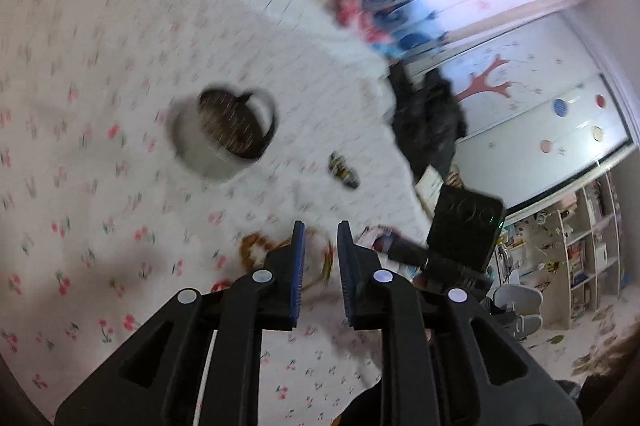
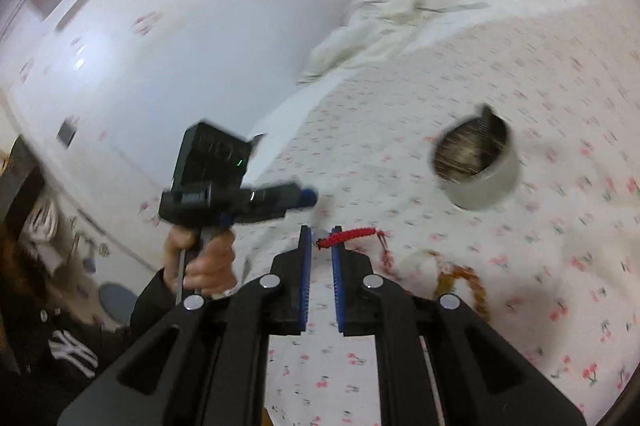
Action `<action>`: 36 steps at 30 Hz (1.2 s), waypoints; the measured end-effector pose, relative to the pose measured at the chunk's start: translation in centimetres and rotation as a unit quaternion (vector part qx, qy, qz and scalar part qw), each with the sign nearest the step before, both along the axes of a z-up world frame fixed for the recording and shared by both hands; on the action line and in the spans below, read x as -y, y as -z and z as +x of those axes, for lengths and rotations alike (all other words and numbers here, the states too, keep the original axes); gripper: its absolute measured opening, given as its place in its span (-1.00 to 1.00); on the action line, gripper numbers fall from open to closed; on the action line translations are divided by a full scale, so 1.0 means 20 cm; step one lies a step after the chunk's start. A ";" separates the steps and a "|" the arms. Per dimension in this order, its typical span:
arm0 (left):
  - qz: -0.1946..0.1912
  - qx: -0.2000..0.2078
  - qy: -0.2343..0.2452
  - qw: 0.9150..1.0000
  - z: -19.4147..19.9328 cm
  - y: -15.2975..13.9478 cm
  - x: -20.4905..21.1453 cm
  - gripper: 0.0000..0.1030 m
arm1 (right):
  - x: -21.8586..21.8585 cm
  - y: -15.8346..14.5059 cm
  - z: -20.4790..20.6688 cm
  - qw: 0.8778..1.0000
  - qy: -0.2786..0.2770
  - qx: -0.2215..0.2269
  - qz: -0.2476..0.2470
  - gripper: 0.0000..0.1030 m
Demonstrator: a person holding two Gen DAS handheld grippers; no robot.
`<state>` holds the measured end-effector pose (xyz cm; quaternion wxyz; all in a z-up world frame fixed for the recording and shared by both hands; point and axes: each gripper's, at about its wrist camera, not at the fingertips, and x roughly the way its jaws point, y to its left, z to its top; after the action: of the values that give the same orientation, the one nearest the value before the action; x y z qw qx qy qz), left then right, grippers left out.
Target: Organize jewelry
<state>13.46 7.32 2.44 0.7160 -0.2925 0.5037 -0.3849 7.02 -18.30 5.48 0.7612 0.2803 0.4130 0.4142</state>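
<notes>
A round grey tin (image 2: 478, 168) with a dark, open inside stands upright on the cherry-print bedsheet. Nearer the cameras lie an amber beaded bracelet (image 2: 466, 282), a thin gold bangle (image 1: 325, 260) and a red braided cord bracelet (image 2: 348, 237), all outside the tin; a small black-and-yellow piece (image 1: 344, 171) lies apart.

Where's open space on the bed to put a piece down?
Bare sheet left of the tin in the left wrist view, and between the tin and the white blanket. Crowded: nearer the cameras than the tin, where amber beads, red cord and a dark beaded piece lie close together.
</notes>
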 end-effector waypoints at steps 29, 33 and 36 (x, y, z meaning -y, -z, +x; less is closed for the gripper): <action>0.120 0.076 0.194 0.971 -0.22 0.24 0.73 -0.74 | 0.24 0.43 0.16 0.974 0.076 -0.203 0.058 -0.74; 0.131 0.070 0.149 0.978 -0.16 0.26 0.69 -0.73 | 0.31 0.39 0.14 0.973 0.090 -0.190 0.091 -0.74; 0.141 0.080 0.122 0.979 -0.11 0.25 0.68 -0.73 | 0.33 0.38 0.13 0.971 0.092 -0.192 0.108 -0.74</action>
<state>11.22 -6.23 -2.53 0.7357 -0.0930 0.5257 -0.4168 9.62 -24.93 -2.21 0.6676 0.4721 0.4767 0.3228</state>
